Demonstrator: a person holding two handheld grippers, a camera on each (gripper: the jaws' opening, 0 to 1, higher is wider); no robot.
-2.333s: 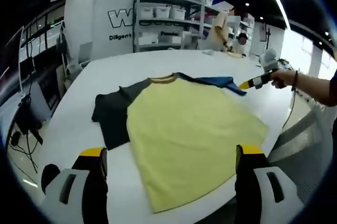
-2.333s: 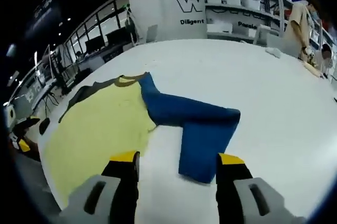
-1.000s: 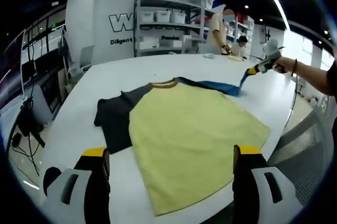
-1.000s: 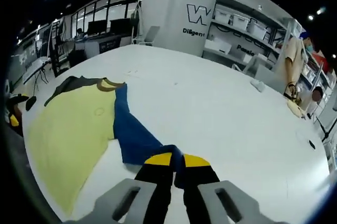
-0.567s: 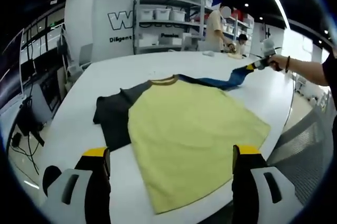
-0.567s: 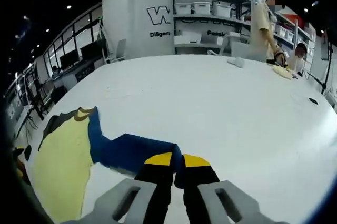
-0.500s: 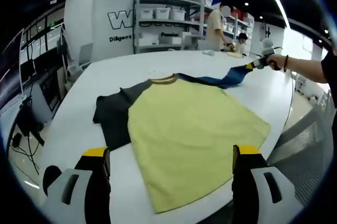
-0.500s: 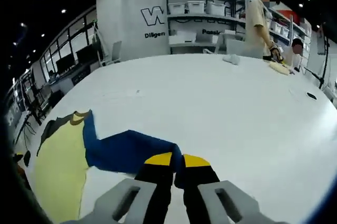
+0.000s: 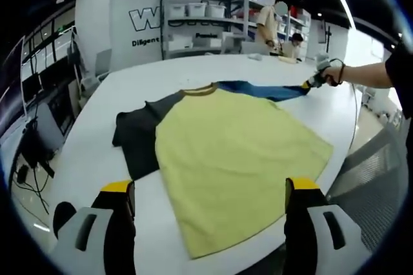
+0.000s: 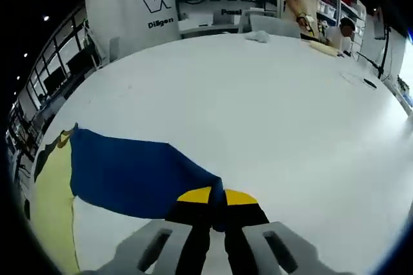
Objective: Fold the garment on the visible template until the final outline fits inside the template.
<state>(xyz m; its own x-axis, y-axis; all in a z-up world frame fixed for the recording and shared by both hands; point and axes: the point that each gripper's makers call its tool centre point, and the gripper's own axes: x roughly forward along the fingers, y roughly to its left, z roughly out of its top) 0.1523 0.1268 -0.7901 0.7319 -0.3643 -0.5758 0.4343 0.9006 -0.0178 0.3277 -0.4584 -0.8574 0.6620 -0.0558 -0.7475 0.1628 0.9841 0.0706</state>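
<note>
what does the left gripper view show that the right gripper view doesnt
Left gripper view alone: the dark grey sleeve, the shirt's whole yellow body, its own open left tongs, and the person's hand. Right gripper view alone: the right tongs up close, shut on the blue sleeve. Both share the white table, the blue sleeve, the collar and the shelves.

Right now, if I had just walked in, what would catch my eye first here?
Most likely the big yellow shirt spread flat on the white table, with one dark grey sleeve lying out to its side. Next, its blue sleeve is stretched out sideways, its end pinched in the shut right tongs. The left tongs hang open over the table's near edge, holding nothing.
</note>
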